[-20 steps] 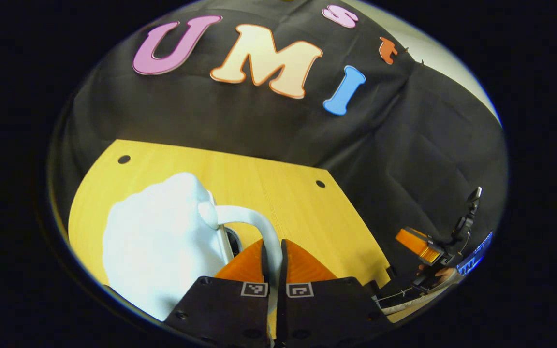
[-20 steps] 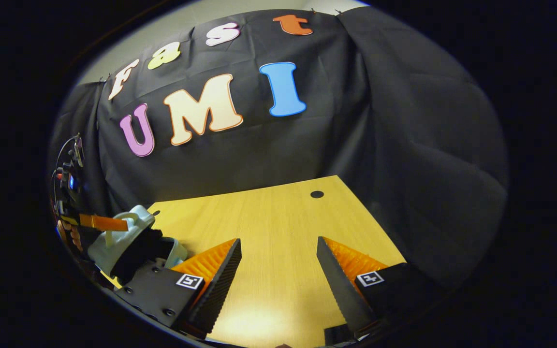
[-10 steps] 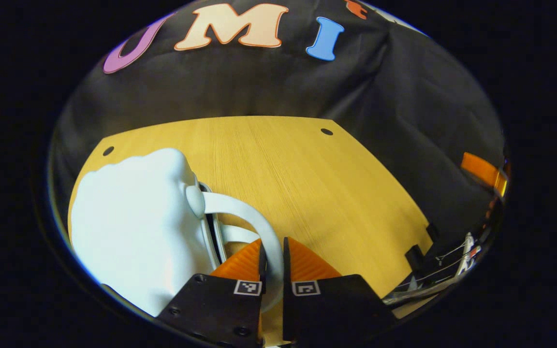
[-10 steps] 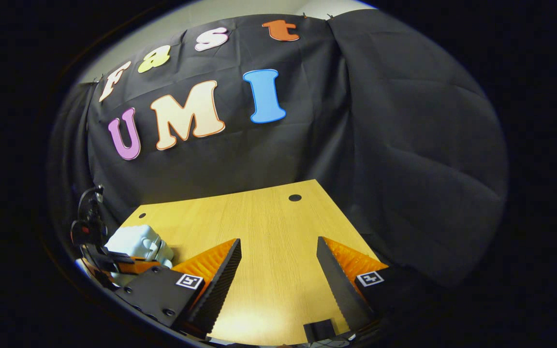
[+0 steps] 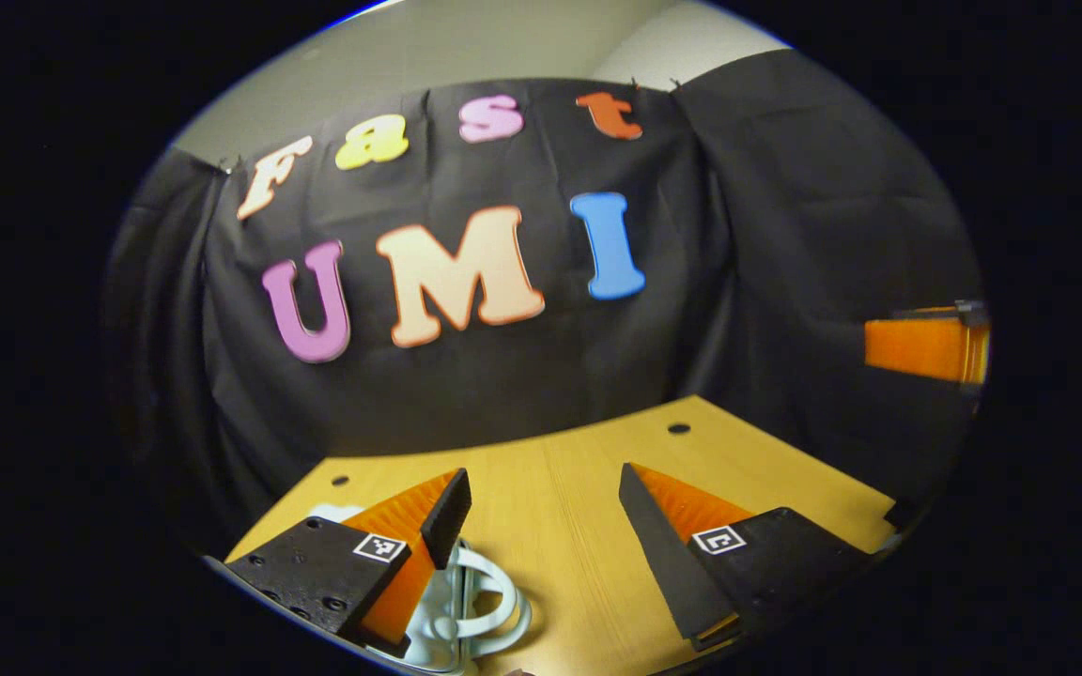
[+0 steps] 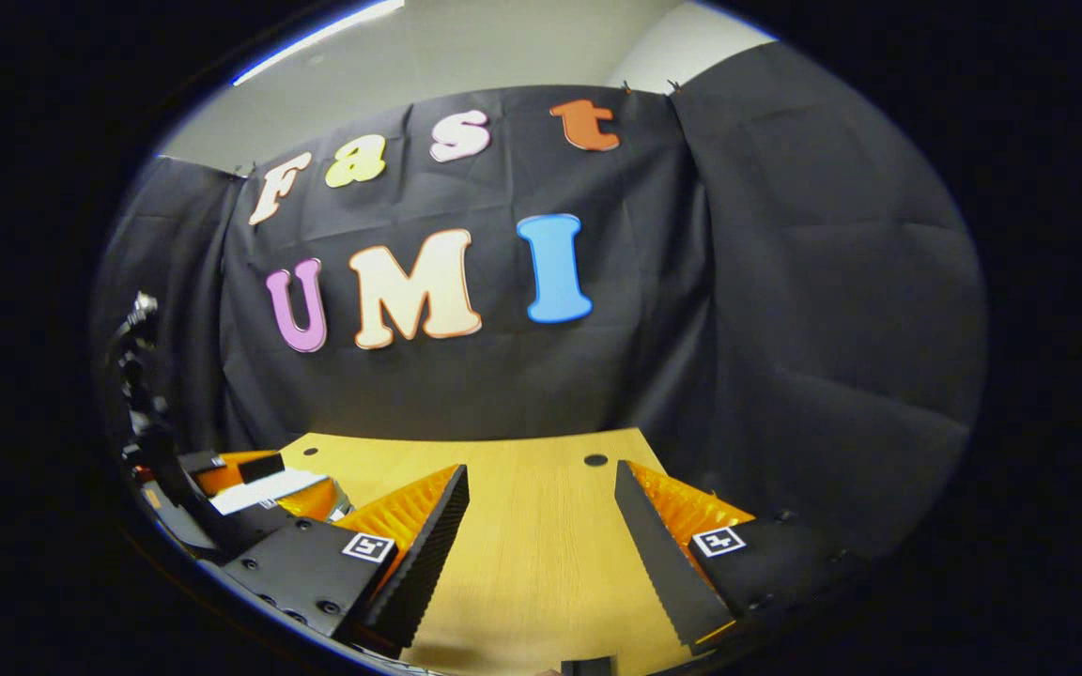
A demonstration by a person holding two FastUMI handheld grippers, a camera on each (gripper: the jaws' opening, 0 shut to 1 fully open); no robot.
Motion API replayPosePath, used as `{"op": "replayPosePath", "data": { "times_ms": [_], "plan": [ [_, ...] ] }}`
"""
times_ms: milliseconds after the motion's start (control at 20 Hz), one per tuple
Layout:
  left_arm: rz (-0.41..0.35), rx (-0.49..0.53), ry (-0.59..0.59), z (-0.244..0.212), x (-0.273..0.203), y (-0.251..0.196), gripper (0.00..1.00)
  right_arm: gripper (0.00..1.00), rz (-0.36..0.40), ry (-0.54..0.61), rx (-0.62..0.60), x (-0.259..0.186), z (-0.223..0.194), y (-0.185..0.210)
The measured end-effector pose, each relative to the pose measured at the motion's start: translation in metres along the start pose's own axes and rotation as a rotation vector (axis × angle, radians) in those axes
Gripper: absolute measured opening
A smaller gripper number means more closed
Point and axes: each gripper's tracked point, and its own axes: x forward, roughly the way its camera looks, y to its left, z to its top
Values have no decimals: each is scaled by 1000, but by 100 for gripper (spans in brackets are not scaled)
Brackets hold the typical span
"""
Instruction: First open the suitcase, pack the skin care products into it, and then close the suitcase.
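The pale suitcase point(image 5: 452, 627) lies shut on the wooden table point(image 5: 564, 554) at the bottom of the left gripper view, its white looped handle point(image 5: 494, 606) flat beside it. My left gripper point(image 5: 541, 481) hangs open just above it, with the handle under its left finger point(image 5: 442, 512) and nothing between the fingers. My right gripper point(image 6: 539, 469) is open over bare table point(image 6: 532, 563). The left gripper point(image 6: 264, 488) shows low at the left of the right gripper view. No skin care products are in sight.
The black cloth wall stands close behind the table's far edge. Small dark holes point(image 5: 679, 428) point(image 6: 595, 460) mark the tabletop near its back corners. A finger of the right gripper point(image 5: 921, 345) shows at the right edge of the left gripper view.
My left gripper let go of the suitcase handle, opened and tipped up, so the suitcase dropped to the bottom of its view. My right gripper stayed open and tilted up.
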Motion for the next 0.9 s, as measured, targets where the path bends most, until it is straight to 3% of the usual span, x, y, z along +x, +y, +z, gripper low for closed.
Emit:
{"op": "replayPosePath", "data": {
  "times_ms": [150,250,450,650,900],
  "plan": [
    [-36,-79,-68,48,-29,-17,94,97,24,-59,-14,-9,23,7],
    [-78,-74,-115,71,-33,-27,94,99,15,-113,-5,-18,41,11],
    [-125,-10,-164,87,-42,-23,94,99,-12,-170,-14,-38,58,29],
    [-170,-15,-182,91,-56,-11,94,99,-54,-221,-27,-58,73,47],
    [-170,-44,-226,94,-69,24,94,98,-70,-252,-41,-74,77,80]
  ]
}}
